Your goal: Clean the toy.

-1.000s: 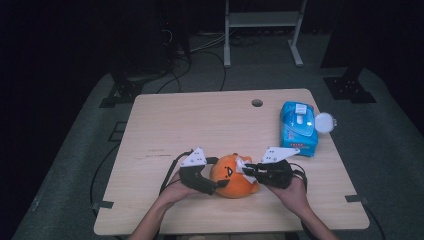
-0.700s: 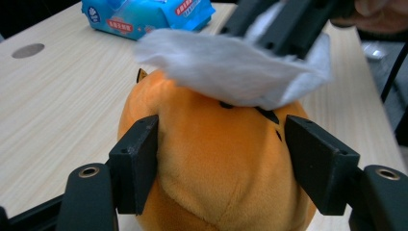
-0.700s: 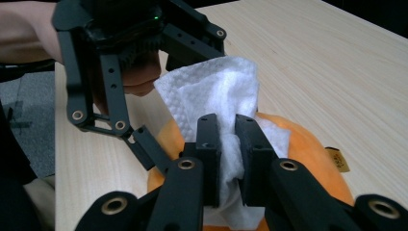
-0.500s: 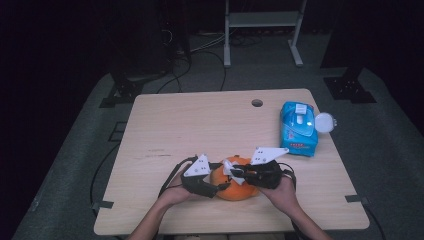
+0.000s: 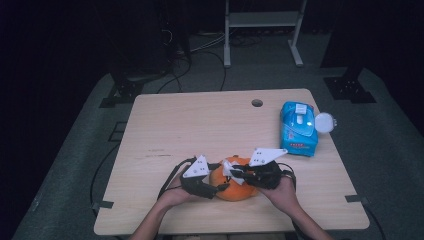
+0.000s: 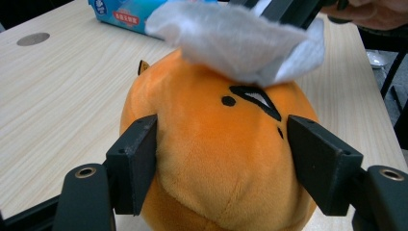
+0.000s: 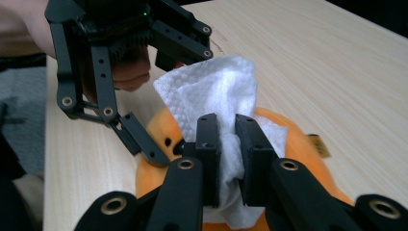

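Observation:
An orange plush toy (image 5: 235,189) with a black stitched face sits near the table's front edge. My left gripper (image 5: 220,184) holds it from the left, and in the left gripper view both jaws press its sides (image 6: 226,159). My right gripper (image 5: 231,172) comes in from the right, shut on a crumpled white wipe (image 7: 216,91). The wipe (image 6: 235,41) rests on the top of the plush (image 7: 298,144), just above the face. The left gripper (image 7: 144,96) also appears beyond the wipe in the right gripper view.
A blue pack of wipes (image 5: 298,127) lies at the table's right side with its white lid (image 5: 325,121) flipped open over the edge. A cable hole (image 5: 257,103) sits near the far edge. The wooden table (image 5: 200,125) is bare at the left and middle.
Both hands and the plush have shifted slightly toward the near edge. The right gripper has brought the wipe further onto the top of the plush.

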Motion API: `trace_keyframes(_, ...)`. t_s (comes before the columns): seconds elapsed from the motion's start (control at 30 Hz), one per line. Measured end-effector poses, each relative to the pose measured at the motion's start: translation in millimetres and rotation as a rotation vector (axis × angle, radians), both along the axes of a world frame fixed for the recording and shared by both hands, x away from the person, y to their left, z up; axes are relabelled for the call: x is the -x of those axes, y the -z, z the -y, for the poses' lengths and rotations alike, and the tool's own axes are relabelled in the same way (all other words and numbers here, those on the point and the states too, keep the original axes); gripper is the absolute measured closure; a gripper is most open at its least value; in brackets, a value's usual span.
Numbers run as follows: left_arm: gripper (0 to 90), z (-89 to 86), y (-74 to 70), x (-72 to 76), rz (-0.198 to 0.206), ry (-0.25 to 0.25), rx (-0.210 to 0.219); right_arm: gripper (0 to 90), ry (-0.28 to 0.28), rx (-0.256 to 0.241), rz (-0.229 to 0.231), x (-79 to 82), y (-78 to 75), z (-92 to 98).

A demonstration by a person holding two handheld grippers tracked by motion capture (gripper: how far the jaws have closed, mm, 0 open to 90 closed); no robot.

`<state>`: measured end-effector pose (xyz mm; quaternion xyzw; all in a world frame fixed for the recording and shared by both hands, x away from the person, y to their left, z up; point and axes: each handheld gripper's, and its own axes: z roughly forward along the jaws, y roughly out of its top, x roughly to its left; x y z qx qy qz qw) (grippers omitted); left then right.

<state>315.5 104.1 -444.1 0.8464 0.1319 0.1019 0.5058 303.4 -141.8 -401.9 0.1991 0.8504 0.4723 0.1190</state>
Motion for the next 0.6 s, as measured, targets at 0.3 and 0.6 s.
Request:
trace_keyframes(0.3, 29.8, -14.4, 5.8, -6.8, -0.048, -0.012, 0.01, 79.7, 0.076, 0.003, -0.056, -14.1, 9.1, 27.5)
trace_keyframes(0.6, 30.6, -13.9, 8.4, -9.2, -0.061, -0.026, 0.012, 79.5, -0.039, 0.027, 0.008, 5.7, 6.2, -8.5)
